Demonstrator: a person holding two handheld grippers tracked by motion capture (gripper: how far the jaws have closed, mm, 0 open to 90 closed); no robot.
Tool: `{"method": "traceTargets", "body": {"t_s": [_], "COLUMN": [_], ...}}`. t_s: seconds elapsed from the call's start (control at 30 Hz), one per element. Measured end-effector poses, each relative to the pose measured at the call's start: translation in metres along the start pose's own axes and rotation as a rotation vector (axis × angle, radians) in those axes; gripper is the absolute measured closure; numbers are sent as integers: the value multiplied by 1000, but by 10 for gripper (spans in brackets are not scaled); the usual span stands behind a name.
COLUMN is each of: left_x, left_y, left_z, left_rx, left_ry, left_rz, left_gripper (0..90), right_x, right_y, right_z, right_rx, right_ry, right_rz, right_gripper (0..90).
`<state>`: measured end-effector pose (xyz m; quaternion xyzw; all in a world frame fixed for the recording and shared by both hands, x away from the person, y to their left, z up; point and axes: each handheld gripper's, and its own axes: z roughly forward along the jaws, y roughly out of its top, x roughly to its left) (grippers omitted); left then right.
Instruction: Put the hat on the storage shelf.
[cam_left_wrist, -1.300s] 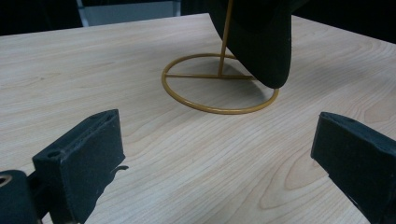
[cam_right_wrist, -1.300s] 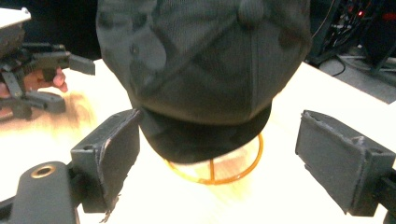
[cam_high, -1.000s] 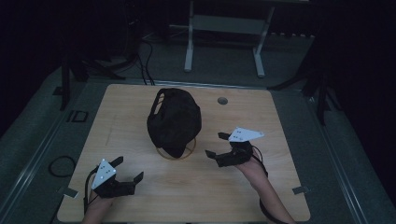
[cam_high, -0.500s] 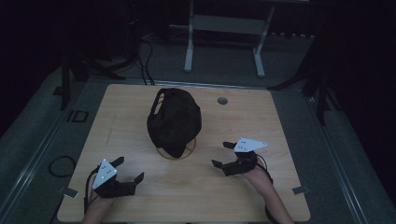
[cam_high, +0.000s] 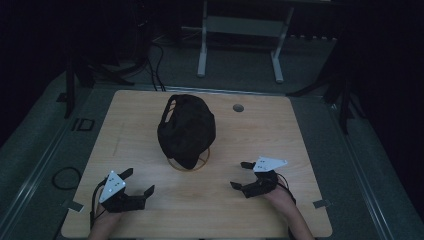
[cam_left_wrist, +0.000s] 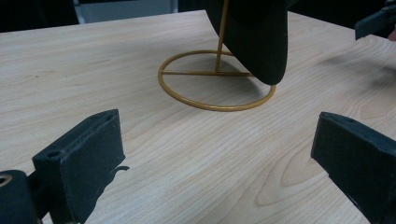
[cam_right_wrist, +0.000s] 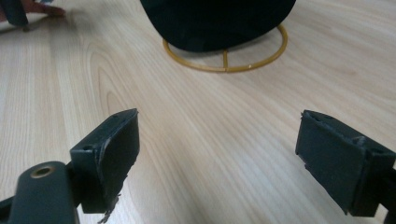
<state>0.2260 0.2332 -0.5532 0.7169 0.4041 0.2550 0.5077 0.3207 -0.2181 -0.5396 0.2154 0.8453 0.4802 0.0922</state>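
A black cap (cam_high: 186, 129) hangs on a thin gold wire stand (cam_high: 189, 163) in the middle of the wooden table (cam_high: 280, 130). Its brim (cam_left_wrist: 254, 39) dips toward the stand's round base ring (cam_left_wrist: 217, 81). My left gripper (cam_high: 137, 181) rests open near the table's front left, nothing between its jaws, pointing at the stand. My right gripper (cam_high: 241, 175) lies open at the front right, also aimed at the cap (cam_right_wrist: 219, 21) and ring (cam_right_wrist: 226, 58), a short way from them. In the left gripper view, the right gripper's jaw tip (cam_left_wrist: 376, 21) shows at the far right.
A small round grommet hole (cam_high: 238, 107) sits near the table's back edge. Beyond the table stand a white desk frame (cam_high: 240, 40) and dark cables (cam_high: 155, 60) on the floor. A cable loop (cam_high: 65, 177) lies on the floor at the left.
My right gripper has drawn back toward the table's front edge and away from the cap, still open. The left gripper has stayed put.
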Motion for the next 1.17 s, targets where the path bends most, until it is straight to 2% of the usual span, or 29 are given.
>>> {"method": "traceTargets", "body": {"t_s": [0.17, 0.37, 0.57, 0.7, 0.8, 1.17], "left_x": [-1, -1, -1, -1, 0, 0], "left_y": [0, 0, 0, 0, 0, -1], "left_z": [0, 0, 0, 0, -1, -1], "left_rx": [2, 2, 7, 6, 2, 8], "left_ry": [-1, -2, -4, -1, 0, -5], "left_rz": [8, 6, 13, 15, 8, 8], "left_gripper": [29, 29, 29, 29, 29, 29], "right_x": [2, 3, 3, 2, 1, 1], "right_y": [-8, -17, -25, -28, -30, -32], "right_z": [-4, -14, -24, -29, -31, -31], "right_rx": [21, 15, 27, 15, 10, 14], "right_ry": [1, 12, -1, -7, -31, -27], "right_rz": [-1, 11, 13, 17, 11, 12], "right_gripper": [133, 134, 134, 134, 134, 134]}}
